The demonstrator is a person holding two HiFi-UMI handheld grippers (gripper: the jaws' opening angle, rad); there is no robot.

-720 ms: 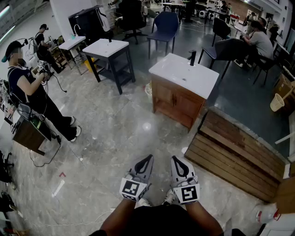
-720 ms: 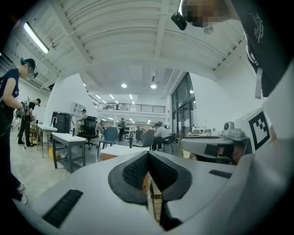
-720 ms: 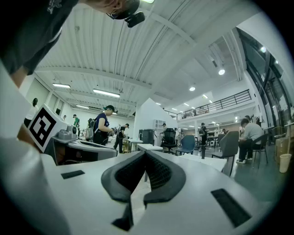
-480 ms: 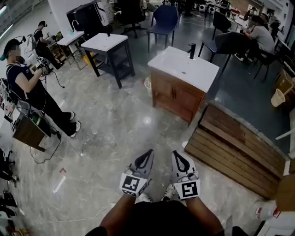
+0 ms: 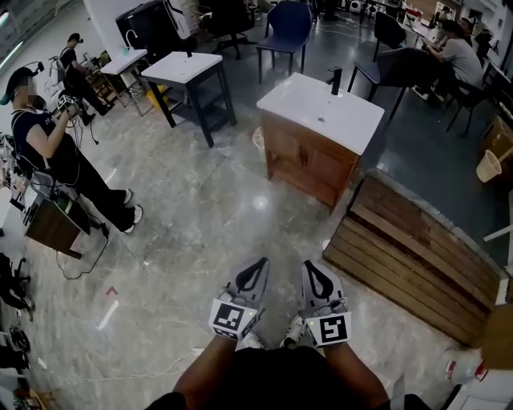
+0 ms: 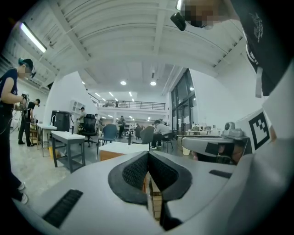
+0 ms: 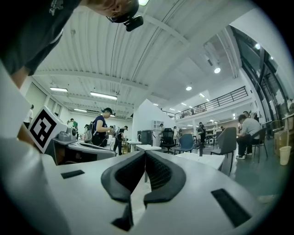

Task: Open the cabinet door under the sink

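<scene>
Ceiling beams (image 7: 115, 59) show only in gripper views; left tool (image 6: 148, 155), right tool (image 7: 145, 155) both closed, empty.

Glossy grey floor (image 5: 200, 216), wood pallet (image 5: 417, 264) on R, blue chair (image 5: 288, 24) & white-top table (image 5: 186, 68) at back.

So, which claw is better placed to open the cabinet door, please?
Right, marginally: the cabinet stands ahead and rightward, nearer the right claw than the left claw. Both are shut, far off.
</scene>
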